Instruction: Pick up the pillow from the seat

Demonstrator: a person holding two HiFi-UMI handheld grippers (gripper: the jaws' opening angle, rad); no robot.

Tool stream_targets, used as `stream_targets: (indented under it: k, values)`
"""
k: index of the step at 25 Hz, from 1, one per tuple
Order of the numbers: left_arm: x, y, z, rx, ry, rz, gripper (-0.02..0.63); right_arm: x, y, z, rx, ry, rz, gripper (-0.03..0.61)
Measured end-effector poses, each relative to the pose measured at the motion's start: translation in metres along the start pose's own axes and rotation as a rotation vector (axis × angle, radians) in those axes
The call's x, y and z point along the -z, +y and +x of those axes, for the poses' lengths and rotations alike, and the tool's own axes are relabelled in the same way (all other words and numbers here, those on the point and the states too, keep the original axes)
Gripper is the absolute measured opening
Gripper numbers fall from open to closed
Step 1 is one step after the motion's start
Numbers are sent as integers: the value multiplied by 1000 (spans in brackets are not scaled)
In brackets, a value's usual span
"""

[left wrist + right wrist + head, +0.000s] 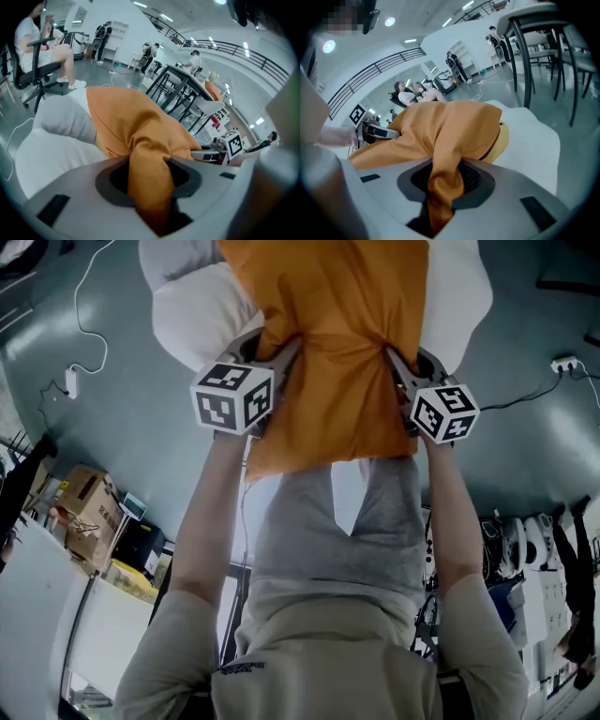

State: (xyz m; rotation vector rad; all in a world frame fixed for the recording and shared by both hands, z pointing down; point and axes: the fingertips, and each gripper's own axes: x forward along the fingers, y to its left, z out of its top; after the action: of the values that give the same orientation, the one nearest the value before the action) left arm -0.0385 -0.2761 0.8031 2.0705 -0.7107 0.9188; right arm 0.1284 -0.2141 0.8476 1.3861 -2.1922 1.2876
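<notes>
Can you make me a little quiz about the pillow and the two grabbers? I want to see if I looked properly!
1. True or false: the left gripper is shut on the pillow.
2. Pick one: the soft seat next to the pillow is A) white, B) black, C) green.
3. Fill the gap: the right gripper pinches a pillow coloured ____.

Key: 1 true; 2 A; 3 orange.

Orange pillow (337, 343), side folds bunched
</notes>
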Motion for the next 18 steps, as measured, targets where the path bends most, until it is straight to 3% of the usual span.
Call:
stream_targets:
  k: [8, 14, 18]
  values:
    - [-126, -71, -119, 43, -247, 117, 161, -156, 68, -108, 60, -201, -207, 109]
    - [-226, -130, -261, 46, -492, 256, 166, -290, 168, -209, 125, -419, -426, 115]
    - [-278, -178, -353, 66, -639, 366, 172, -355, 233, -286, 153, -548, -503, 120]
